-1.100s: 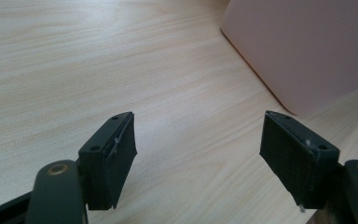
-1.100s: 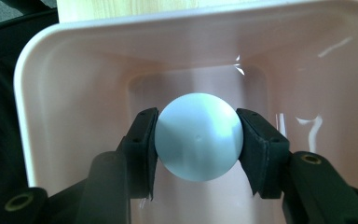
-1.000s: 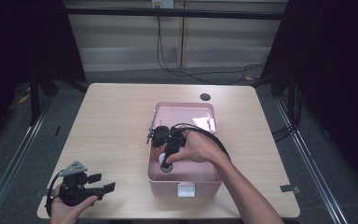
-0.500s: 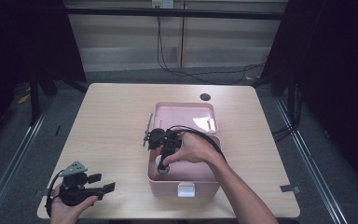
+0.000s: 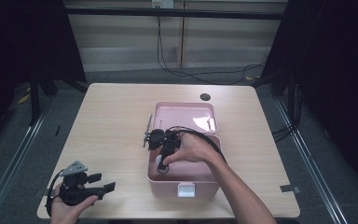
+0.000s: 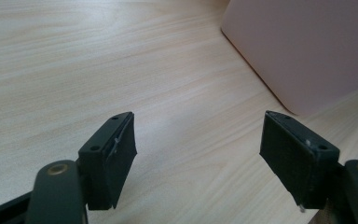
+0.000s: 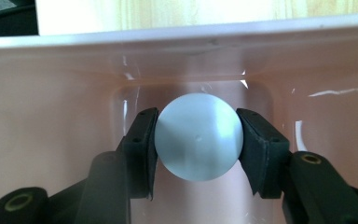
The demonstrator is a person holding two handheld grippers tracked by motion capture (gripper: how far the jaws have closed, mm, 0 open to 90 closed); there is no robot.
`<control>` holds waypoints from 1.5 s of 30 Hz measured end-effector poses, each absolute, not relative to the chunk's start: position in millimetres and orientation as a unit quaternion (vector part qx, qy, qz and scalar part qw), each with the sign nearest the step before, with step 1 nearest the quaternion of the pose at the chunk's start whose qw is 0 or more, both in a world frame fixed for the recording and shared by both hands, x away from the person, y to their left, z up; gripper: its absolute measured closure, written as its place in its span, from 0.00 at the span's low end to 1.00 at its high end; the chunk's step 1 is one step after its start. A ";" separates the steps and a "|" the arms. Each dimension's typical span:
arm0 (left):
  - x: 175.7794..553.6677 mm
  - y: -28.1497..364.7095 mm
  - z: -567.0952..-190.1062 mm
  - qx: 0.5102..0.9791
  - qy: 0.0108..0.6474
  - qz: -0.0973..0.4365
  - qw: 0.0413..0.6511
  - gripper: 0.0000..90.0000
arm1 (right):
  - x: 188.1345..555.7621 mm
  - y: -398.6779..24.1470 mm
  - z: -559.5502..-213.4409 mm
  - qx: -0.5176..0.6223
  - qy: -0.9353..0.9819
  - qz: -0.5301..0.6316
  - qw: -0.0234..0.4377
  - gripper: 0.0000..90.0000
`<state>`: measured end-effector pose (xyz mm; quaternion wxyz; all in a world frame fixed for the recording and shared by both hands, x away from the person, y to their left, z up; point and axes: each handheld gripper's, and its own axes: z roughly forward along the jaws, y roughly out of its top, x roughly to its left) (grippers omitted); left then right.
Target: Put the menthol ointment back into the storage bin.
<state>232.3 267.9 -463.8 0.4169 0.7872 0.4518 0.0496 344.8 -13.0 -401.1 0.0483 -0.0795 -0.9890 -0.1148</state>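
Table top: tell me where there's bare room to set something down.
The table is bare left of the pink box, from the far edge to the left gripper, and in a narrower strip on the box's right. Crowded: the box interior, where the right gripper grips a white ball.

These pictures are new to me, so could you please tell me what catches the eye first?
A pale ball sits clamped between the right gripper's jaws inside the open pink box near the table's middle. The left gripper rests wide open over bare wood at the table's near left corner.
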 end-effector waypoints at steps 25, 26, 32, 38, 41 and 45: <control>236.8 265.5 -464.0 0.791 0.445 0.046 0.417 0.29 | 347.1 -16.5 -419.7 -0.075 -0.985 -0.142 0.057 0.57; 236.8 265.5 -464.0 0.791 0.445 0.046 0.417 0.29 | 347.4 -16.2 -419.9 -0.073 -0.986 -0.138 0.056 0.57; 236.0 265.7 -463.7 0.790 0.447 0.049 0.417 0.29 | 346.7 -14.1 -425.0 -0.070 -0.987 -0.134 0.058 0.57; 235.1 265.4 -463.5 0.791 0.445 0.049 0.417 0.29 | 345.9 -12.9 -428.0 -0.072 -0.987 -0.134 0.058 0.57; 235.4 265.8 -463.6 0.791 0.446 0.048 0.417 0.29 | 346.2 -13.4 -431.0 -0.071 -0.987 -0.135 0.057 0.57; 235.3 265.6 -463.6 0.791 0.445 0.048 0.417 0.29 | 345.7 -15.6 -433.1 -0.076 -0.985 -0.143 0.055 0.57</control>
